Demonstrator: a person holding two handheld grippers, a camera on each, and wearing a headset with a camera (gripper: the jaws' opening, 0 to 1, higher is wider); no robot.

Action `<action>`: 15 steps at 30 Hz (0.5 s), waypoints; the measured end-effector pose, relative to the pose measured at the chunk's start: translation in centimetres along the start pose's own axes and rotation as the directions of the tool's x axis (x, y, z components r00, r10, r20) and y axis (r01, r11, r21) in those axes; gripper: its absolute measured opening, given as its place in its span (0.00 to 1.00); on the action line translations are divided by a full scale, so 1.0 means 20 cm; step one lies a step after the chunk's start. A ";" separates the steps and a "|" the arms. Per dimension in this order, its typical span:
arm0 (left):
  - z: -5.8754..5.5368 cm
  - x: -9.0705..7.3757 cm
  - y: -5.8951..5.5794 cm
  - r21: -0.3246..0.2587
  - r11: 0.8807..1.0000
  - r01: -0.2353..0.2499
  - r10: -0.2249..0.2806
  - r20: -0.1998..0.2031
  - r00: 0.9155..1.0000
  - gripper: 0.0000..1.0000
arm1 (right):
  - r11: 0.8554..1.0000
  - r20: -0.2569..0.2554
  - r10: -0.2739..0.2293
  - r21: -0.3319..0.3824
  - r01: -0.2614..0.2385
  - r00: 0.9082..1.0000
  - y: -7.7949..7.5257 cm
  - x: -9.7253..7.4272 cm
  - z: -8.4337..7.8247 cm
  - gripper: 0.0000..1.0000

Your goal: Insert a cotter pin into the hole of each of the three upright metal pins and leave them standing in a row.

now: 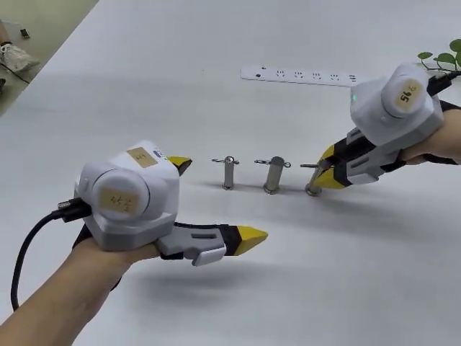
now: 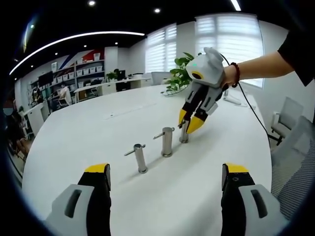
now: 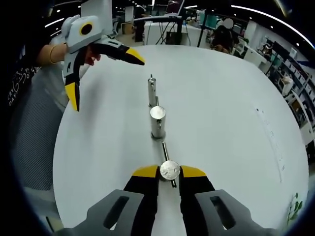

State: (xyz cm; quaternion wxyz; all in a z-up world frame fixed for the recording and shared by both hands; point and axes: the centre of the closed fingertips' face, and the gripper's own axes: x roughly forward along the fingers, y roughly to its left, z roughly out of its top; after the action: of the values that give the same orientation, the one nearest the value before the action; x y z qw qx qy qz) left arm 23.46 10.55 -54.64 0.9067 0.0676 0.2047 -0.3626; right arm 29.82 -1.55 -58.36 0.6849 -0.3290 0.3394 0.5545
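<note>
While the right gripper clamped the upright end metal pin, the left gripper gaped, well apart.

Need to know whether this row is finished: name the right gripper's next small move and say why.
Probably open the right gripper and back off gently: its fingers clasp the nearest metal pin, a cotter pin already crosses it, and the middle pin and far pin look pinned too.
</note>
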 end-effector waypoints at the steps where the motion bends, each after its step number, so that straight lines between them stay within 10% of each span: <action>1: 0.00 0.00 0.00 -0.002 1.000 -0.001 0.001 0.000 1.000 0.93 | 1.000 0.008 -0.015 0.012 0.015 1.000 -0.01 -0.01 0.00 0.11; 10: 0.02 -0.01 0.03 -0.051 0.999 -0.019 0.020 0.017 1.000 0.88 | 0.971 0.116 -0.145 0.209 0.118 0.983 0.00 -0.09 0.04 0.31; 15: 0.04 -0.02 0.06 -0.063 0.997 -0.048 0.050 0.018 0.999 0.88 | 0.929 0.169 -0.232 0.331 0.166 0.958 0.03 -0.13 0.06 0.40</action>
State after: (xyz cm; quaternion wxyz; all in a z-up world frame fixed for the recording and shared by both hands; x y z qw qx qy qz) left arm 24.30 11.41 -53.82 0.9190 0.0405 0.2052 -0.3343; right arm 29.05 -1.81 -55.54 0.8125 -0.1901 0.3155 0.4518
